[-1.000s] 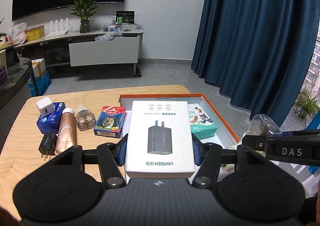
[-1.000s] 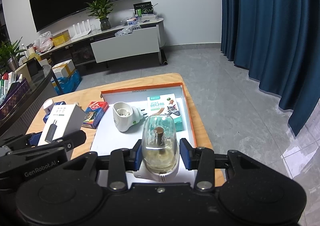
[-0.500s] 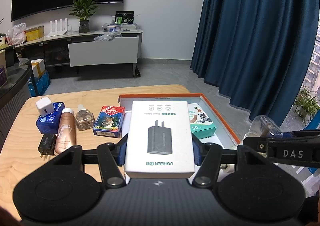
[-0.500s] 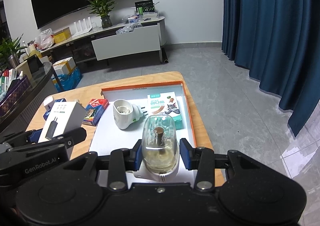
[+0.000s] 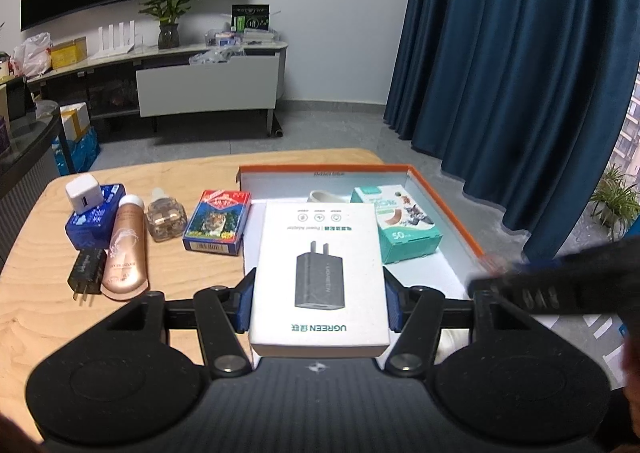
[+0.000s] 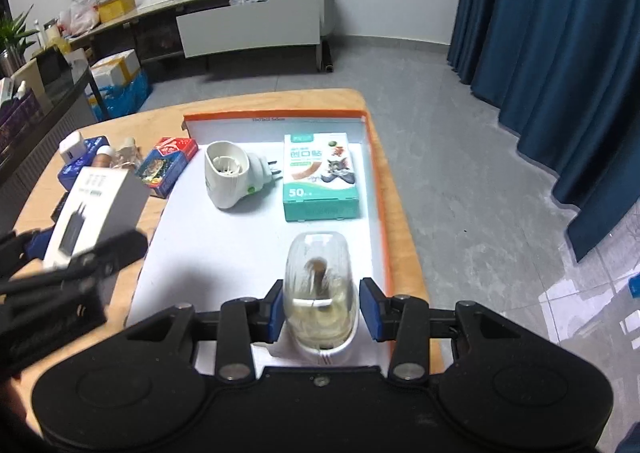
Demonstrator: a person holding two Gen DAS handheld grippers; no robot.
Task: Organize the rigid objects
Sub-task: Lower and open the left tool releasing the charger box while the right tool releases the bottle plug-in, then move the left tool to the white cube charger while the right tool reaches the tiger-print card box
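My left gripper is shut on a white UGREEN charger box, held above the left edge of the orange-rimmed tray. My right gripper holds a clear liquid repellent bottle with a white base between its blue pads over the tray's near right part. In the tray lie a green bandage box and a white plug-in vaporizer. The charger box also shows at the left of the right wrist view.
On the wooden table left of the tray lie a playing-card box, a small glass bottle, a rose-gold tube, a black plug, a blue box and a white cube charger.
The right gripper has dropped lower and tilted down over the tray with the bottle. The left gripper and its box have stayed nearly still.
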